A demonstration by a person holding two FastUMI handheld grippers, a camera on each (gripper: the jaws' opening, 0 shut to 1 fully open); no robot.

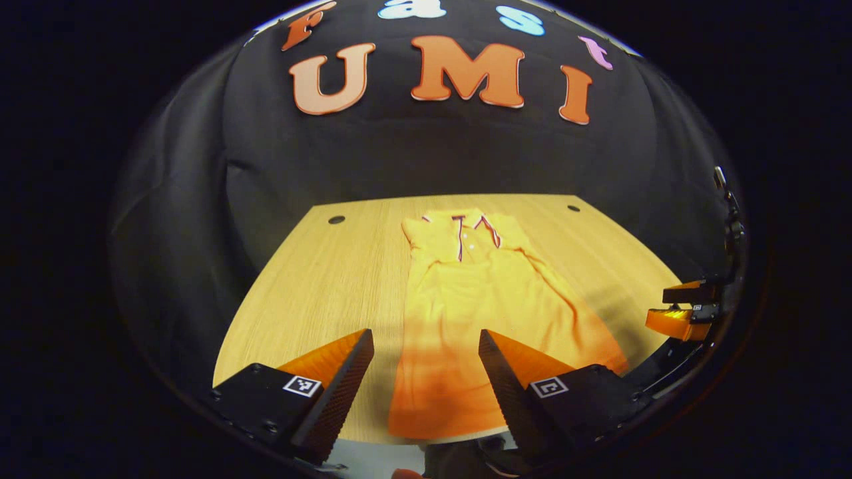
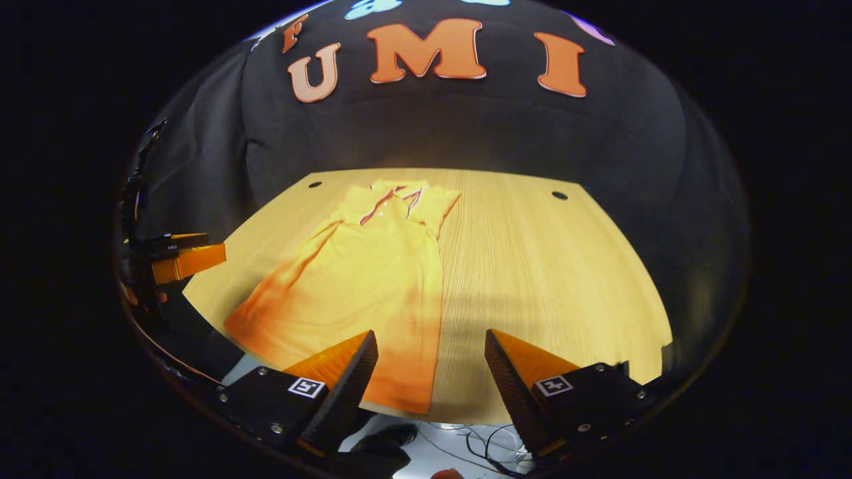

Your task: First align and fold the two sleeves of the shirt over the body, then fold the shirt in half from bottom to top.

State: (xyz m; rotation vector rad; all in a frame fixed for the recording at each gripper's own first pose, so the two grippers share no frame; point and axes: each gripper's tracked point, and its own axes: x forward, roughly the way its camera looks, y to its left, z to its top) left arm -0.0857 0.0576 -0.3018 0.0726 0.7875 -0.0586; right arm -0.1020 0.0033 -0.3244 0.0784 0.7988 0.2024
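Note:
A yellow-orange polo shirt lies flat on the wooden table, collar toward the far wall, hem at the near edge, both sleeves lying folded in over the body. My left gripper hovers open above the hem's left part, nothing between its fingers. In the right gripper view the shirt is left of centre and my right gripper stands open over its right hem corner. The right gripper also appears at the far right of the left gripper view, and the left gripper at the left edge of the right gripper view.
The table has two small dark holes near its back corners. Black cloth walls close the booth behind and at the sides. Below the table's front edge lie a pale floor and some cables.

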